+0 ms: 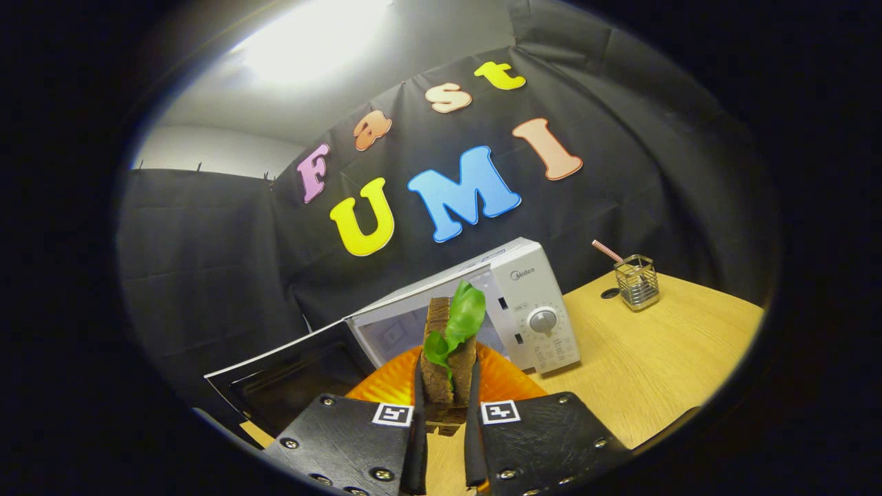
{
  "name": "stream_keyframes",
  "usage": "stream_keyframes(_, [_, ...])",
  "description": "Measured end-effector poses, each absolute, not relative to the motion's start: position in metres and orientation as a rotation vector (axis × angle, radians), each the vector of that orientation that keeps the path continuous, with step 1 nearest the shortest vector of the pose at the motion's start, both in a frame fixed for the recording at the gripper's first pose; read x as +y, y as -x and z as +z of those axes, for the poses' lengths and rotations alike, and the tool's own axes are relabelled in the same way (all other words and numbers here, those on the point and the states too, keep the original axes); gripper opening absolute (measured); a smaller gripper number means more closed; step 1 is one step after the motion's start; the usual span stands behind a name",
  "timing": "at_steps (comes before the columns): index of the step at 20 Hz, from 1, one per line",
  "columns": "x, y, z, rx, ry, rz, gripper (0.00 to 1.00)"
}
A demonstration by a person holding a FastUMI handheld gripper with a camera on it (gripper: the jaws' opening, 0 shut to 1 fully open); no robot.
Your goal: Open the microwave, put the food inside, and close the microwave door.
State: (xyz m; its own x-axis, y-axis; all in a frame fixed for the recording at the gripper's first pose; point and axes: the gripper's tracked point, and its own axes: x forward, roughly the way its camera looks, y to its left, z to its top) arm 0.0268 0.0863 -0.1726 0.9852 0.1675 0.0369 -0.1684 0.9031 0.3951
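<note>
The gripper (444,413) is clamped on a sandwich (448,358) — both fingers press its brown sides, a green leaf sticking out on top. It hangs over an orange plate (503,379) on the table (654,358), just before the microwave (524,303) — door (289,379) swung open. A wire holder (637,281) stands well apart.

The sandwich (446,358) hides most of the microwave (482,310) cavity.

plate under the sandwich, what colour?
Orange, ribbed plate, clearest in the gripper view, beyond the hand-held gripper shut on the sandwich.
</note>
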Motion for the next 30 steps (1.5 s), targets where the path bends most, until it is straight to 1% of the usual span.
stream_keyframes(8, [0.112, -0.089, -0.18, 0.064, -0.557, 0.186, 0.22])
stream_keyframes(16, [0.14, -0.146, -0.201, 0.162, -0.82, 0.177, 0.22])
stream_keyframes(21, [0.147, -0.185, -0.223, 0.193, -0.919, 0.132, 0.21])
stream_keyframes(25, [0.163, -0.208, -0.222, 0.165, -0.97, 0.163, 0.22])
stream_keyframes(30, [0.161, -0.247, -0.235, 0.163, -1.065, 0.087, 0.23])
